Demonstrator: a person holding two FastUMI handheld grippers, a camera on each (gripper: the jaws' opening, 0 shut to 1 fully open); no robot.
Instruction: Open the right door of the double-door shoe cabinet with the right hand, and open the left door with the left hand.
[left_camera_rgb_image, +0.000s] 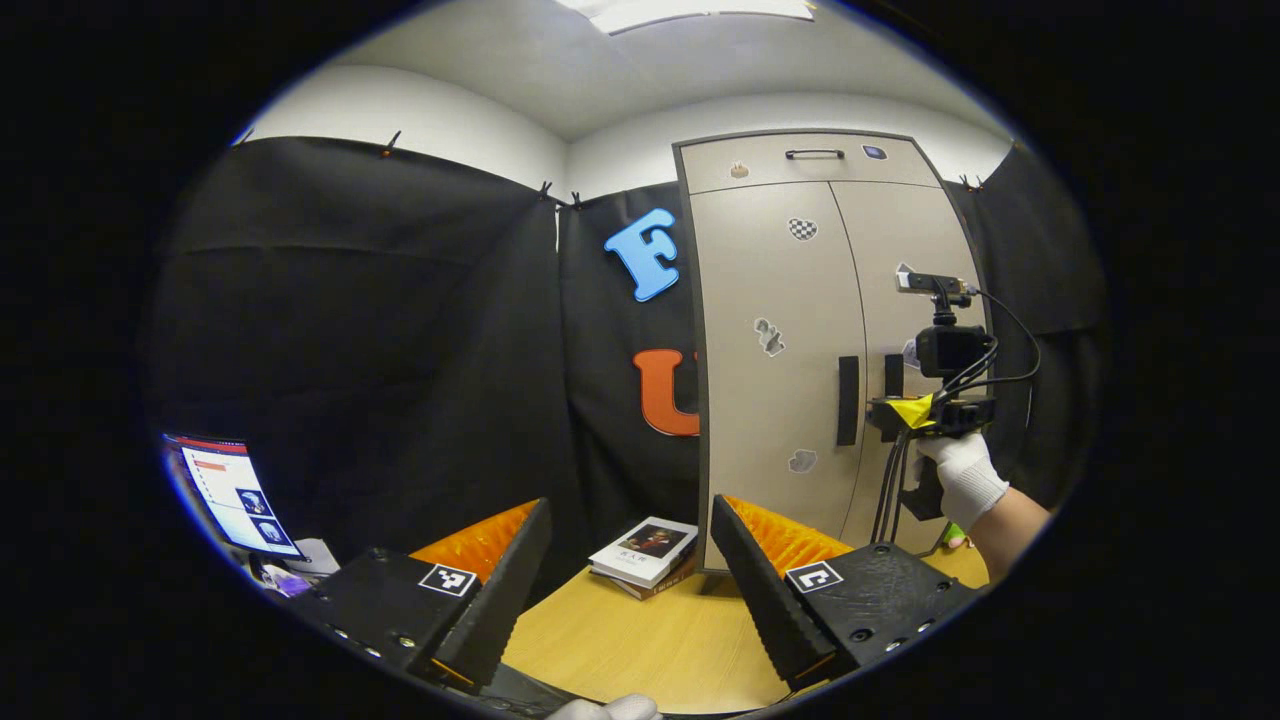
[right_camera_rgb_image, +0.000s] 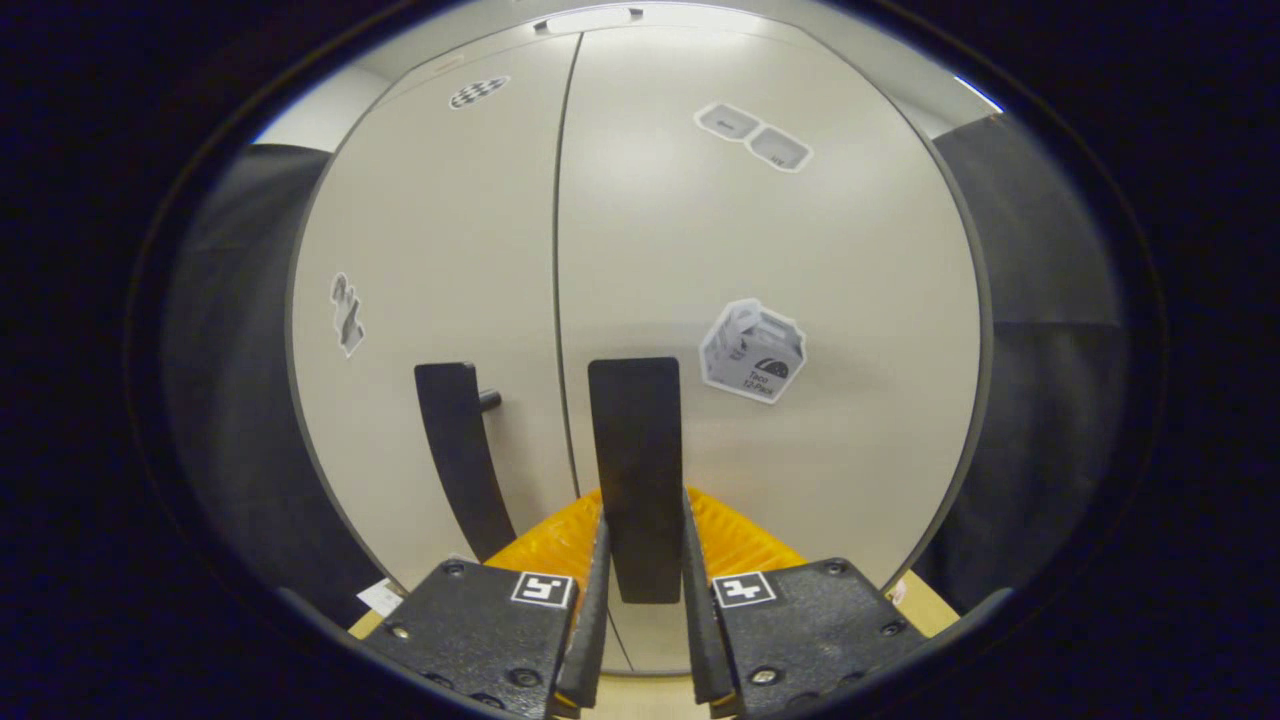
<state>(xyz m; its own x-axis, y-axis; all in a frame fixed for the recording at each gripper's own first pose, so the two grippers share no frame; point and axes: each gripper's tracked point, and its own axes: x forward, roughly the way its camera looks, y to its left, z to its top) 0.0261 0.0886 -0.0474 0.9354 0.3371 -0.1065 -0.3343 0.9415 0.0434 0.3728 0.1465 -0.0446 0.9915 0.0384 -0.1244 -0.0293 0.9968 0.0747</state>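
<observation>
The beige double-door shoe cabinet stands on the table at the back right, with both doors closed. In the right gripper view the left door and right door meet at a straight seam. My right gripper is shut on the right door's black vertical handle, one finger pressing each side. The left door's handle is free beside it. From the left gripper view, the right gripper sits at the handles, held by a gloved hand. My left gripper hovers open over the table, well short of the cabinet.
A book lies on the wooden table just left of the cabinet's base. A lit screen leans at the far left. The cabinet's top drawer has a black handle. Black cloth walls close in the booth.
</observation>
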